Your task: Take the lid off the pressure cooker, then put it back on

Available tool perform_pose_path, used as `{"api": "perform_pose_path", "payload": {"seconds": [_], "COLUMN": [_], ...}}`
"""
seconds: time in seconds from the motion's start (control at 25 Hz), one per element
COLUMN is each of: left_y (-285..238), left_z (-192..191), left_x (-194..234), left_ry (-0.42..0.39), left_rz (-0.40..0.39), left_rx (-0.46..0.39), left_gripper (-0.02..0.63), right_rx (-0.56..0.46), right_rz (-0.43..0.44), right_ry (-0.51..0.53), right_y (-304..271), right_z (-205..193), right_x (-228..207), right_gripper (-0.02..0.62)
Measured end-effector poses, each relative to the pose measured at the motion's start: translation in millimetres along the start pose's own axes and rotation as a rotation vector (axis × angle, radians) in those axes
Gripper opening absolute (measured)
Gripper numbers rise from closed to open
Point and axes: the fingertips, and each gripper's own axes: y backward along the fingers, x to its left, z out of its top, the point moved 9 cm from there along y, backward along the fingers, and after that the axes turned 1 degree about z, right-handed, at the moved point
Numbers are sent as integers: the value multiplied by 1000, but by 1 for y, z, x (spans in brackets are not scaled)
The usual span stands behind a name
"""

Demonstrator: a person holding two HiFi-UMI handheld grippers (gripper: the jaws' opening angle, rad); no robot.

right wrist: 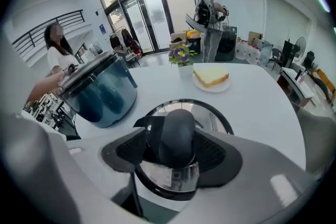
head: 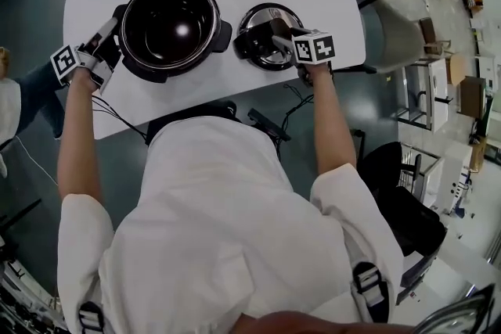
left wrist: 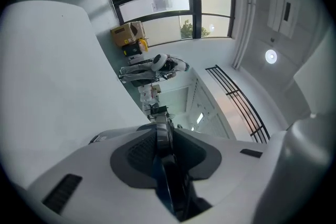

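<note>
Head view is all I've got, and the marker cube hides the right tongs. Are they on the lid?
Observer: Yes. The right gripper view shows the right tongs closed on the black lid handle.
Operator: Is the lid lifted?
Observer: No. From that low angle the lid appears to rest flat on the table.
Operator: And the left tongs?
Observer: The left gripper view shows the left tongs clamped on a thin dark edge, apparently the cooker's side handle.
</note>
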Motion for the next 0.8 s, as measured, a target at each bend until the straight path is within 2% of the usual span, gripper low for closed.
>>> {"api": "perform_pose_path", "payload": {"seconds": [0.12, 0.24, 0.6, 0.8], "left_y": [0, 0, -1, -1], "left_z": [-1, -3, -2, -3], "left_x": [1, 2, 6, 8], "left_ry": [13, 34, 36, 32], "left_rz": [-6, -16, -31, -39], "left_rx": [-4, -10, -14, -22], "left_gripper": [95, 90, 89, 89], "right_rx": [53, 90, 106, 98], "right_rz": [-47, -55, -93, -64], "right_ry": [27, 20, -29, -70], "right_y": [-15, -27, -39, -37], "right_z": [-6, -6, -3, -3], "right_x": [-7, -11, -12, -15], "right_gripper": [276, 276, 278, 276]}}
